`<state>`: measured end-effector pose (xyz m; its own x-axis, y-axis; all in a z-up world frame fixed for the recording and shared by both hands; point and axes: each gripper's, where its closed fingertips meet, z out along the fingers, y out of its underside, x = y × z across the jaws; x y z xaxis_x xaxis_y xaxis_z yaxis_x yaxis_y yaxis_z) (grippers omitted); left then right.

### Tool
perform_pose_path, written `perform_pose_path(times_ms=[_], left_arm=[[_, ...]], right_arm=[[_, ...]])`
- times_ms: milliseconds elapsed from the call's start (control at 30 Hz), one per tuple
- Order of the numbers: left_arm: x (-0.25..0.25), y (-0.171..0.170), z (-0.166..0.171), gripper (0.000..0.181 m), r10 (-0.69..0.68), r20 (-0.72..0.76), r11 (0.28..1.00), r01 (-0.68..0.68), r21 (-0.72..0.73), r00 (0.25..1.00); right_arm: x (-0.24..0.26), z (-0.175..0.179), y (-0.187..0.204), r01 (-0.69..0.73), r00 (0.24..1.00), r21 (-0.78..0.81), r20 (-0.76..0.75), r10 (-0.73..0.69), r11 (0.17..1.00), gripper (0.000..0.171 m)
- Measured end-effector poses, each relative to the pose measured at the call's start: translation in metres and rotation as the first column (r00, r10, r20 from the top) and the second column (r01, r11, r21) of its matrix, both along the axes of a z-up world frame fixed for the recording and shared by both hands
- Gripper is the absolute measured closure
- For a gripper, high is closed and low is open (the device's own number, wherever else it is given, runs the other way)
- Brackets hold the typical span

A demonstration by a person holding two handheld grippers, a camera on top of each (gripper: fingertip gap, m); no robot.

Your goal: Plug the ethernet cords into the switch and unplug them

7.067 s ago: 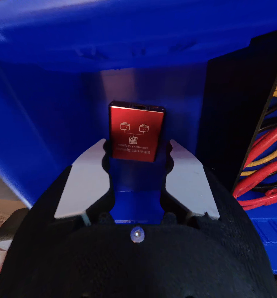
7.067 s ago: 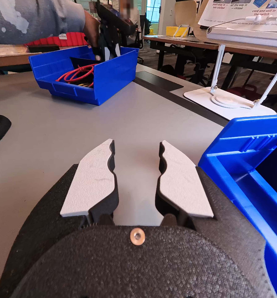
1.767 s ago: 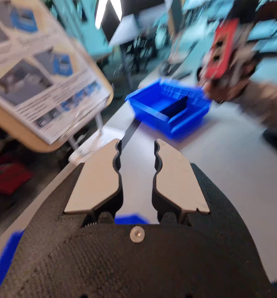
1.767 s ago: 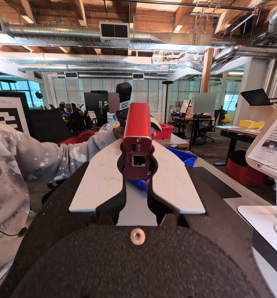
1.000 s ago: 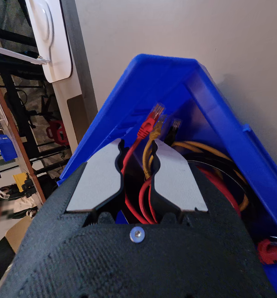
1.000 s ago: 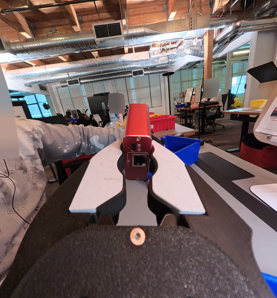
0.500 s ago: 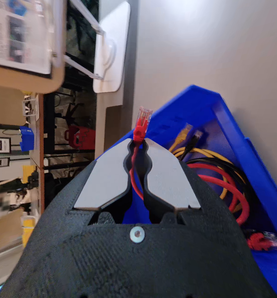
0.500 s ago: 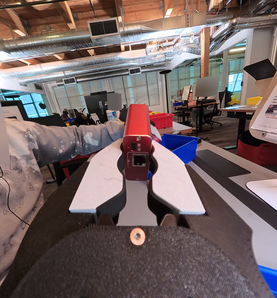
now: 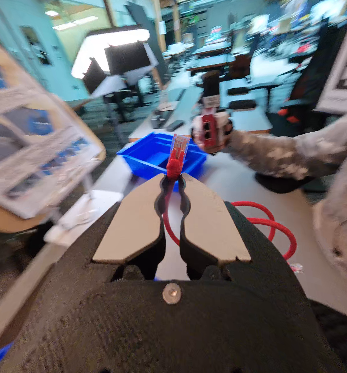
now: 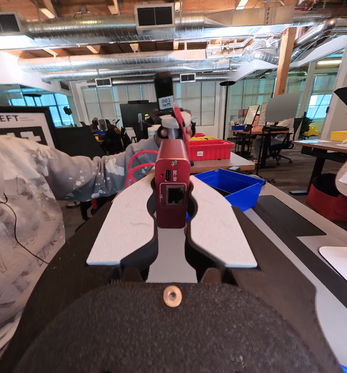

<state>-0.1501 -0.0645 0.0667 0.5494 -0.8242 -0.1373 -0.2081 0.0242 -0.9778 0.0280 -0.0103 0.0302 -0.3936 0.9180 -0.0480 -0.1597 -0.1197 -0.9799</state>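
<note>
- The grey table carries a blue bin at its far side, and both tools are held up in the air above the tabletop, well clear of it.
- The right gripper has its jaws clamped on the flanks of the red switch, which stands on its narrow edge with its long axis running straight away from that gripper; one socket end faces back at the wrist camera, the other end faces toward the left tool.
- The left gripper has its jaws pressed together on the red ethernet cord, just behind the boot, so the clear plug sticks out forward past the fingertips, leaning slightly to the right.
- From the plug, the switch lies ahead and a little up and to the right, well apart; its near face seems to show two sockets, though the blur there makes that hard to be sure of.
- As I judge it, the coming move turns on this offset: the plug's axis wants swinging right to run in line with the switch's length before it goes in.
- The slack of the cord loops down to the right of the left gripper.
</note>
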Motion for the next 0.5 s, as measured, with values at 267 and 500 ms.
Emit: perform_pose_path(times_ms=[267,500], left_arm=[[0.154,-0.039,-0.121,0.171,-0.479,0.273,0.712,0.551,-0.436,0.834],[0.213,-0.065,-0.144,0.171,-0.57,0.494,0.395,0.746,-0.536,0.657]], right_arm=[[0.02,-0.018,-0.041,-0.24,0.962,0.129,0.165,0.218,0.962,0.146],[0.039,-0.045,-0.063,-0.444,0.85,0.027,0.331,0.411,0.896,0.146]])
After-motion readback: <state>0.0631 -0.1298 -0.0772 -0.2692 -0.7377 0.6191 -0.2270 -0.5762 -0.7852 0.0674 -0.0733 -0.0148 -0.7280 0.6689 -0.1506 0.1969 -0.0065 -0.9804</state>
